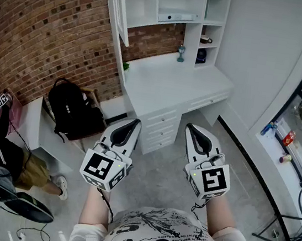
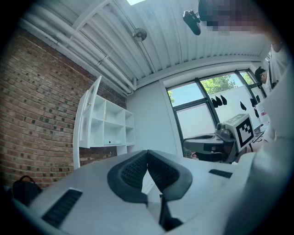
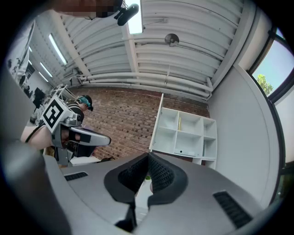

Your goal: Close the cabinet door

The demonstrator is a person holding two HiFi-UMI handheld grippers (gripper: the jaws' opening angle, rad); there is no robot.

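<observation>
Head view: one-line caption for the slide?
Left gripper and right gripper, both shut and empty, point toward a white desk whose upper cabinet door stands open.

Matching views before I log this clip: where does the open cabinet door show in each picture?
Head view: the cabinet door is at the top, left of centre, swung out from the white shelves.
Left gripper view: left of centre, standing out from the shelves' left side.
Right gripper view: just right of centre, seen nearly edge-on.
Shared landmark: the brick wall, left of the door in all three.
</observation>
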